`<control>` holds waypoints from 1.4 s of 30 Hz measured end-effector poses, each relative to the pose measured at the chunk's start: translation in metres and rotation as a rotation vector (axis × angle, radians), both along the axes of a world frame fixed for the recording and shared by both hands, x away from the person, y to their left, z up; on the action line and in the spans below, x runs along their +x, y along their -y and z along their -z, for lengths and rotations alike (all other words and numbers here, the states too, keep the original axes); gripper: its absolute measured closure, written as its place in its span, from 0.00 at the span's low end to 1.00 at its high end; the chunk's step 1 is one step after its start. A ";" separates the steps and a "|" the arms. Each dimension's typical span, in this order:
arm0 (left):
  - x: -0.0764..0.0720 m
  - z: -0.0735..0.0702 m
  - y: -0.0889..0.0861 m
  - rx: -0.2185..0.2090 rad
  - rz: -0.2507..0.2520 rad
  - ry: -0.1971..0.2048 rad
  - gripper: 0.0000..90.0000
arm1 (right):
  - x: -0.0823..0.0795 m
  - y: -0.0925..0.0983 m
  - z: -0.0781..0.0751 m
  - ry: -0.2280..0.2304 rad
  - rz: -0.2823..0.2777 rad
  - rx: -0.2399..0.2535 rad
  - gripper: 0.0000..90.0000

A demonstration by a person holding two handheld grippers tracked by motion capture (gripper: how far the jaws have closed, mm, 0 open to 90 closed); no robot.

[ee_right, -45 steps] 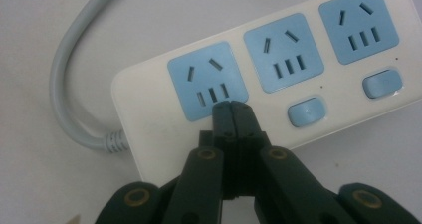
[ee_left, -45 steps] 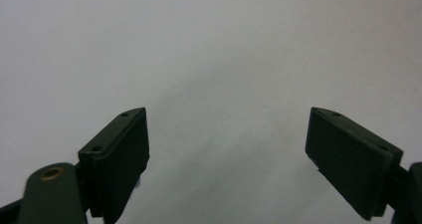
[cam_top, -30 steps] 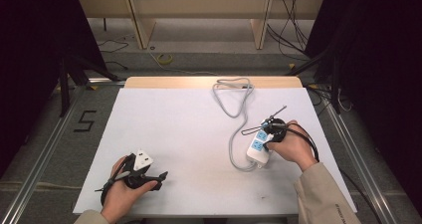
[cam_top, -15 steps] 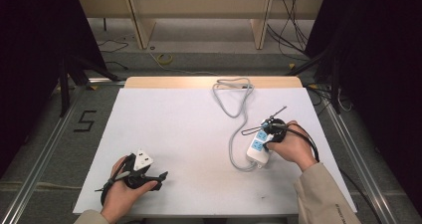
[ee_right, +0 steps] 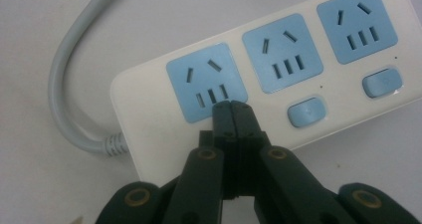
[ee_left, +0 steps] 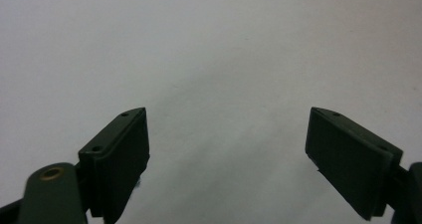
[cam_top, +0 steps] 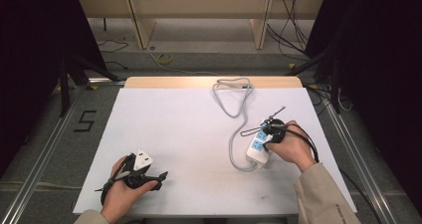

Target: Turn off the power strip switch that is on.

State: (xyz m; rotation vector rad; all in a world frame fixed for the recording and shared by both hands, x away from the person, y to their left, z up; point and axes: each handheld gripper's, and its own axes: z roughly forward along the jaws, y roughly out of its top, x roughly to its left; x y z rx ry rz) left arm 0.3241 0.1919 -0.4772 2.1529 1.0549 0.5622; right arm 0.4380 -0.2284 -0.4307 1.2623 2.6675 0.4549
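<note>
Right gripper view, my right gripper [ee_right: 232, 109] jaws stay pressed together over the power strip [ee_right: 268, 69], left gripper [ee_left: 226, 154] unmoved, jaws wide, empty, above the table [cam_top: 189, 129].

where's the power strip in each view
High view: the power strip lies right of centre on the table, partly under the right gripper.
Left gripper view: not in it; just bare white table between open jaws.
Right gripper view: the strip runs across the upper frame, with the shut jaws' tips at its end socket.
Shared landmark: its grey cord, leaving the strip's end.
</note>
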 end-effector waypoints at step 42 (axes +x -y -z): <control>0.000 0.000 -0.001 -0.005 -0.005 -0.001 0.19 | -0.004 0.001 -0.008 0.037 -0.015 0.022 1.00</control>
